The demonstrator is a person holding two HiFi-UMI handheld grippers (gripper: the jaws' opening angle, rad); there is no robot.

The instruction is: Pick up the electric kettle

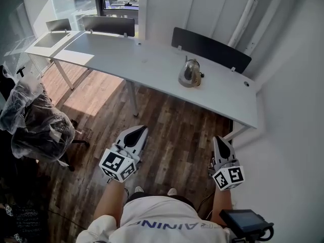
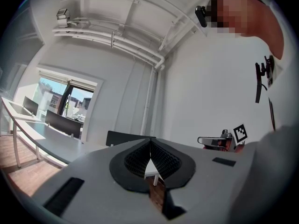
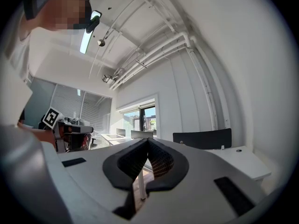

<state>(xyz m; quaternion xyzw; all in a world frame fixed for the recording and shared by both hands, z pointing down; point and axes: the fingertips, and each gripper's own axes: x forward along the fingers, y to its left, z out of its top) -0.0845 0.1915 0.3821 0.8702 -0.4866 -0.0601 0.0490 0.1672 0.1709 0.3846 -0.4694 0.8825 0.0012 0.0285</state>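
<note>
Left gripper (image 1: 138,130) and right gripper (image 1: 218,140), both closed empty, we held short of the electric kettle (image 1: 190,73), needing open jaws first.

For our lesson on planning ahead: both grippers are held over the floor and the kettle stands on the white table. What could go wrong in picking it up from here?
1. The left gripper and the right gripper are both shut. Reaching in without opening first could knock the kettle along the table.
2. The kettle looks rounded and shiny, so jaws closed on its body may slip.
</note>
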